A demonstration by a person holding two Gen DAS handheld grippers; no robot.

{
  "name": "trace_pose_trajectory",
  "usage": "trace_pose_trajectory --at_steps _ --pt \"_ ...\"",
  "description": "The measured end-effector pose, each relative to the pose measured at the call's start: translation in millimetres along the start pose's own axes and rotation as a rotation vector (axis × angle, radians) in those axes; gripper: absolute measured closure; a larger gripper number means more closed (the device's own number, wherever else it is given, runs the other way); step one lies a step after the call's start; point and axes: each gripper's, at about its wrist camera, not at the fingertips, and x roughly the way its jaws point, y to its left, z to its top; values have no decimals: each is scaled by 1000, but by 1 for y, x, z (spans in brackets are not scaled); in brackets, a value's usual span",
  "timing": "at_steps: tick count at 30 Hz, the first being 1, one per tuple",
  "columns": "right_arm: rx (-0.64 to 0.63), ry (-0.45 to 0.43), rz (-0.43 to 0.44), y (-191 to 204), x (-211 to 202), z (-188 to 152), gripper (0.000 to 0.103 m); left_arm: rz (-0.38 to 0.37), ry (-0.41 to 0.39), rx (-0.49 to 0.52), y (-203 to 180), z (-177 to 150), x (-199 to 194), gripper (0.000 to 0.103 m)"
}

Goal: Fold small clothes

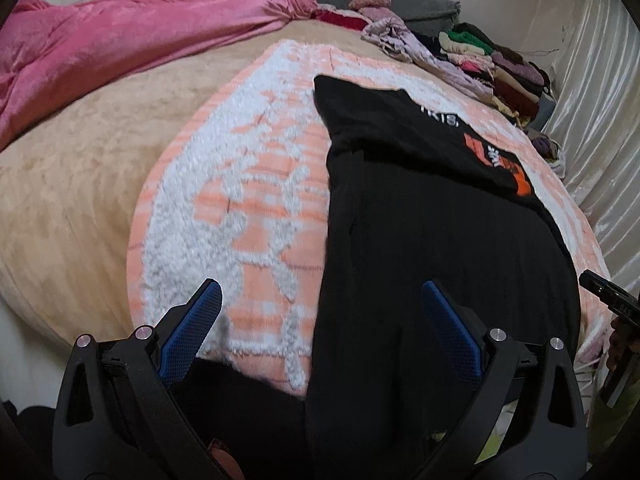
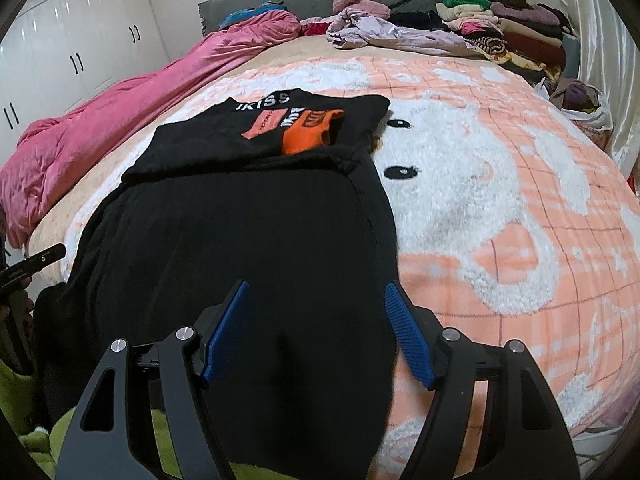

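Both tools are seen with fingers spread and nothing pinched: the left gripper [image 1: 320,332] above the black garment's [image 1: 432,248] left edge, the right gripper [image 2: 316,332] over its near end. The garment is laid along the peach-and-white blanket [image 2: 500,208] to the bed's near edge, printed end farthest. Stacked clothes [image 2: 500,28] are piled at the far right corner.

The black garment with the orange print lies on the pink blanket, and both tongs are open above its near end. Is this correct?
Not quite. The black garment lies on the peach-and-white blanket; the pink blanket is bunched along the far side of the bed, as the right wrist view shows. Both tongs, left and right, are indeed open above its near end.
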Motion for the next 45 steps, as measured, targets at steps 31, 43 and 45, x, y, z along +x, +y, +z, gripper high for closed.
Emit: trace_pose_trajectory --at_steps 31,43,45 --pt "51 111 11 -33 4 -47 53 -92 128 -6 0 -21 15 85" --pt "19 147 164 -29 -3 -60 86 -85 160 -26 7 -29 14 77" --pt "15 155 172 -31 -2 -64 84 -85 166 -16 6 -30 14 76"
